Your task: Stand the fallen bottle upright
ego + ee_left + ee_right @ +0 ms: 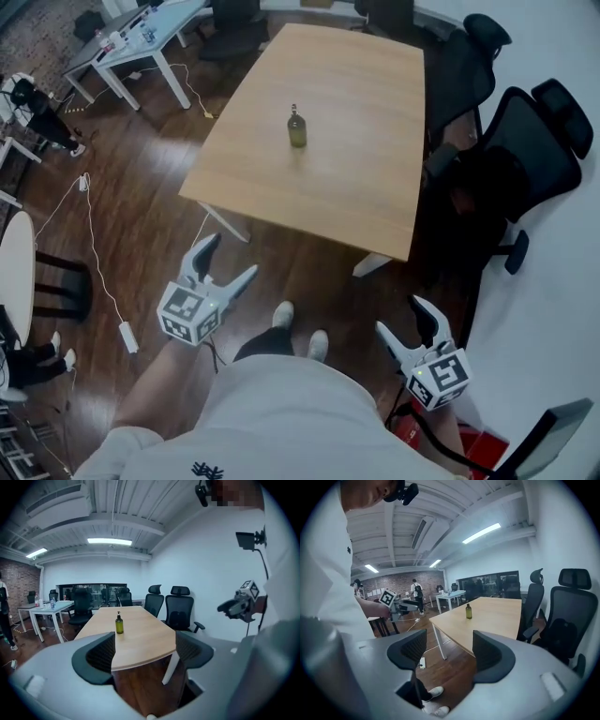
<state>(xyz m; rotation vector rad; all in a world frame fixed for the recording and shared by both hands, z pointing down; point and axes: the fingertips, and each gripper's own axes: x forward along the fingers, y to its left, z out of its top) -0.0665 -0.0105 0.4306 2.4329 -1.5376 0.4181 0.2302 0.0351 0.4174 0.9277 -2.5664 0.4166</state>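
Note:
A small green bottle [297, 128] with a dark pump top stands upright near the middle of the light wooden table [356, 178]. It also shows upright in the left gripper view as the bottle [119, 624] and in the right gripper view as the bottle [468, 611]. My left gripper [228, 262] is open and empty, held low over the floor short of the table's near edge. My right gripper [405, 321] is open and empty too, off the table's near right corner. Both are far from the bottle.
Black office chairs [525, 150] crowd the table's right side and far end. A white desk [141, 42] stands at the far left, with cables [94, 253] and a power strip on the dark wood floor. A person's shoes [300, 328] are between the grippers.

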